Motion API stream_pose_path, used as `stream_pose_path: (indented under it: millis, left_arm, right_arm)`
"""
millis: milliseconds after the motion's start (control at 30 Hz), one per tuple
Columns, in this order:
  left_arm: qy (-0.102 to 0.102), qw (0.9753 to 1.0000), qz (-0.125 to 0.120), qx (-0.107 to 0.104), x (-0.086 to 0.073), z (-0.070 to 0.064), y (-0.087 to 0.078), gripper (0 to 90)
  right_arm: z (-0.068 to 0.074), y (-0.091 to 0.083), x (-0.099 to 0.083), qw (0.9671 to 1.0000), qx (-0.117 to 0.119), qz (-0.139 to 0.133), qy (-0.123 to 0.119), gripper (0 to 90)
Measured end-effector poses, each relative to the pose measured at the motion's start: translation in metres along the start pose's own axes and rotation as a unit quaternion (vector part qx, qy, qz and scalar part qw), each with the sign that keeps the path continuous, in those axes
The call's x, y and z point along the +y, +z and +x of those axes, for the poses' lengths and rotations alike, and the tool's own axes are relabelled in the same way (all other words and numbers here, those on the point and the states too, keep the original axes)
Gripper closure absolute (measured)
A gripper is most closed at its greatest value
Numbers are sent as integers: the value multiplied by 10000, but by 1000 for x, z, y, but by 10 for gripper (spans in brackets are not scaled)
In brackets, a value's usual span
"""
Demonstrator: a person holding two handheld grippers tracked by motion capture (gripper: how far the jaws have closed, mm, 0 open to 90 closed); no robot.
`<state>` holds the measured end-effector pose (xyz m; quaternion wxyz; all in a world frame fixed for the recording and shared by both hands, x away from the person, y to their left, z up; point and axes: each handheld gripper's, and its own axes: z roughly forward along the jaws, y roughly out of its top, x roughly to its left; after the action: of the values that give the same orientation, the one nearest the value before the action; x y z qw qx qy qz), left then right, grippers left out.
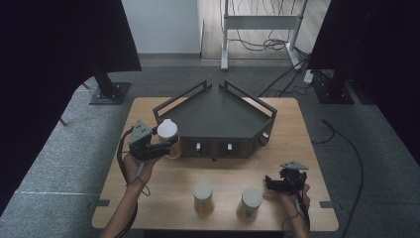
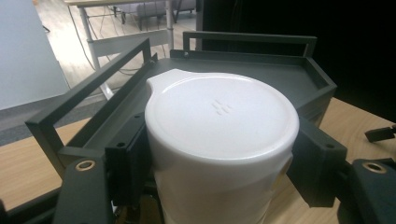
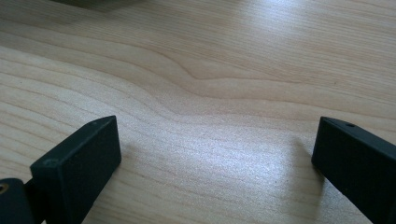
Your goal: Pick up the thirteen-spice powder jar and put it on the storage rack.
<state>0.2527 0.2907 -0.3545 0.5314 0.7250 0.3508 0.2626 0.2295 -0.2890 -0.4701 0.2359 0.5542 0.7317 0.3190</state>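
The jar [image 1: 168, 135] is a squat round container with a white lid [image 2: 222, 114] bearing a small embossed mark at its centre and a small tab on its rim. It stands upright, clamped on both sides between the jaws of the left tool [image 1: 161, 148], at the front left corner of the dark angular rack [image 1: 218, 111].

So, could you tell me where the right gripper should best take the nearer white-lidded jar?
Probably around the jar's round side wall below the lid, coming in level from its right, where the open right gripper already sits. It stands upright, clear of the other jar.
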Motion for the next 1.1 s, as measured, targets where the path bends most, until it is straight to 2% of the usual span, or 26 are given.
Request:
stream_pose_path:
  millis: [200,833,1100]
  left_arm:
    - [47,10000,4,27,9,1,1,309]
    - [-18,9998,-78,188,27,6,12,309]
    - [25,9995,-196,237,34,5,13,309]
  right_arm:
    - [0,0,0,10000,6,3,-6,7]
    - [0,-1,0,10000,16,2,-20,7]
    - [0,0,0,10000,15,0,-21,7]
